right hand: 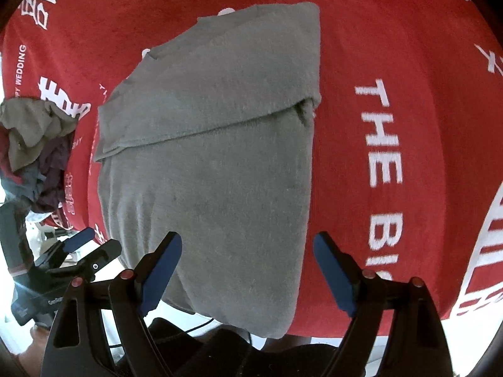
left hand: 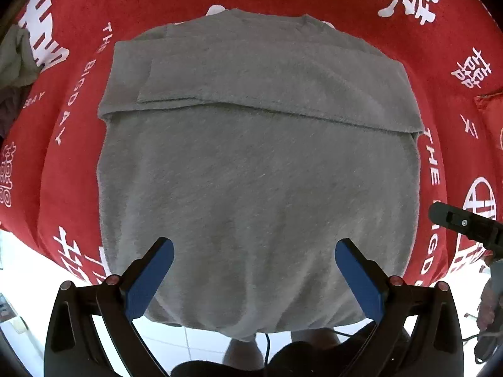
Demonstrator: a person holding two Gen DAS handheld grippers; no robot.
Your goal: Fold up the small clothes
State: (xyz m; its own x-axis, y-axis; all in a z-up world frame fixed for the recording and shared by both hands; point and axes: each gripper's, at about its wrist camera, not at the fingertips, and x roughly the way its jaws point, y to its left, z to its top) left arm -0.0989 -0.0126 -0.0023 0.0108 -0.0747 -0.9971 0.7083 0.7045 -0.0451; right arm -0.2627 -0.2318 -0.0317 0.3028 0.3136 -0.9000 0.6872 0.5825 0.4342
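While both the left gripper (left hand: 254, 248) and right gripper (right hand: 248, 245) hover wide open and empty, the partly folded grey fleece garment (left hand: 251, 163) lies on the red printed cloth (left hand: 377, 6), a crumpled clothes pile (right hand: 34, 144) well apart at its left.

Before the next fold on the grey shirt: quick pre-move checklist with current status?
1. Left gripper open, holding nothing: ok.
2. Right gripper open, holding nothing: ok.
3. Grey shirt lies flat on the red cloth, sleeves folded across it: ok.
4. Near hem hangs over the table edge, fully supported: not ok.
5. Clothes pile apart from the shirt: ok.
6. Fingers touching fabric: cannot tell.
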